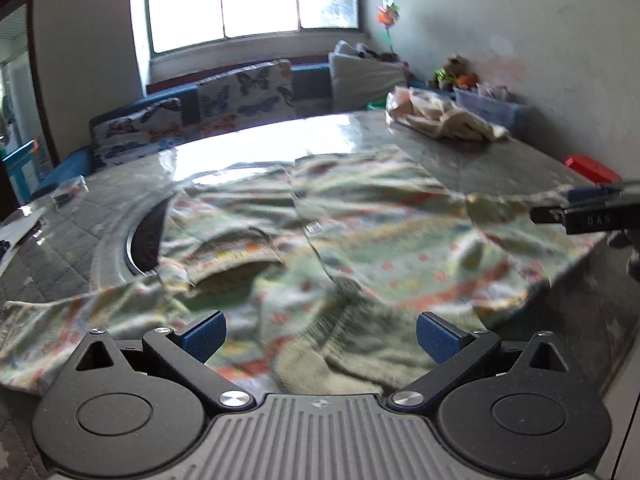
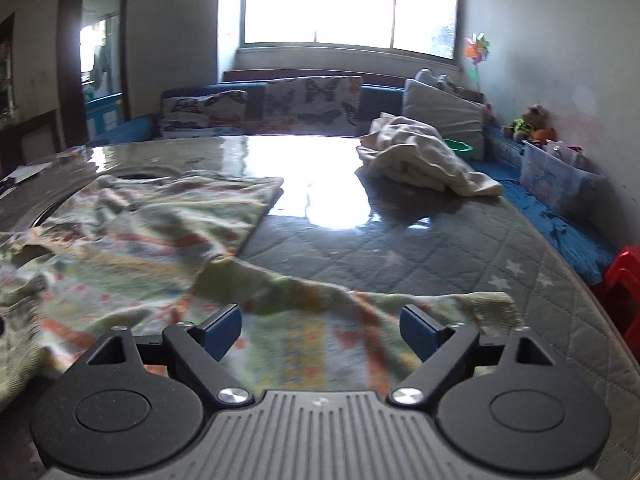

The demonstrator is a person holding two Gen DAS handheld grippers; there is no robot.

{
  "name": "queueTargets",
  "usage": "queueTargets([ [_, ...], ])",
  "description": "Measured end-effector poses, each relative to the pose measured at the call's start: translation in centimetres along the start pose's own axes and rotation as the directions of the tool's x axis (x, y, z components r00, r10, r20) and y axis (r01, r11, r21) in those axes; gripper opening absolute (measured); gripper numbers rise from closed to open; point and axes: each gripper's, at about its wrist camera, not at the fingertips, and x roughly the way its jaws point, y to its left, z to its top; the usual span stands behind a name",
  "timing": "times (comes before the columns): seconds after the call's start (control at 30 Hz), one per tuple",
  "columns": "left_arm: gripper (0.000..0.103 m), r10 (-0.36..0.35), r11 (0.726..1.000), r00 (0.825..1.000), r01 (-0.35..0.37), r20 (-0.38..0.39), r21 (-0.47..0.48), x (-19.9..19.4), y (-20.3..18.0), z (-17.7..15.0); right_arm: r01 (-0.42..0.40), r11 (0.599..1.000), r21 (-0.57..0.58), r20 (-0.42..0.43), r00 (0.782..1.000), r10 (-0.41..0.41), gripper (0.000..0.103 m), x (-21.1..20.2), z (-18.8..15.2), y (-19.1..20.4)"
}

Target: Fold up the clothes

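Patterned cardigan point(image 1: 360, 216) spread over the tabletop's point(image 2: 400, 240) near edge. Left claw point(image 1: 320, 338) and right claw point(image 2: 321, 330) both stand apart, gripping nothing.

Motion blur smears the patterned garment point(image 1: 340, 216), so its print cannot be read, and its left end runs off the frame in both views. The right hand-held gripper point(image 1: 560, 210) is cut by the left view's right edge. The garment hides part of the dark round opening point(image 1: 146, 236) in the bench point(image 2: 400, 248).
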Motion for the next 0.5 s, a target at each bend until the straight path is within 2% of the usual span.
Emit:
queueTargets([
  [0.17,0.103,-0.035,0.999,0.999,0.037,-0.036,0.037,0.2,-0.9,-1.3,-0.025,0.999,-0.031,-0.011,1.000,0.025,0.091,-0.5,-1.0,2.0],
  [0.33,0.103,-0.060,0.998,0.997,0.062,-0.044,0.030,0.0,-0.7,-1.4,-0.032,0.999,-0.030,-0.035,0.999,0.031,0.092,-0.5,-1.6,2.3],
  [0.5,0.103,-0.063,0.997,0.998,0.063,-0.005,0.037,-1.4,-0.2,-0.4,-0.006,1.000,0.014,-0.032,0.999,0.007,0.092,-1.2,-2.0,0.9],
])
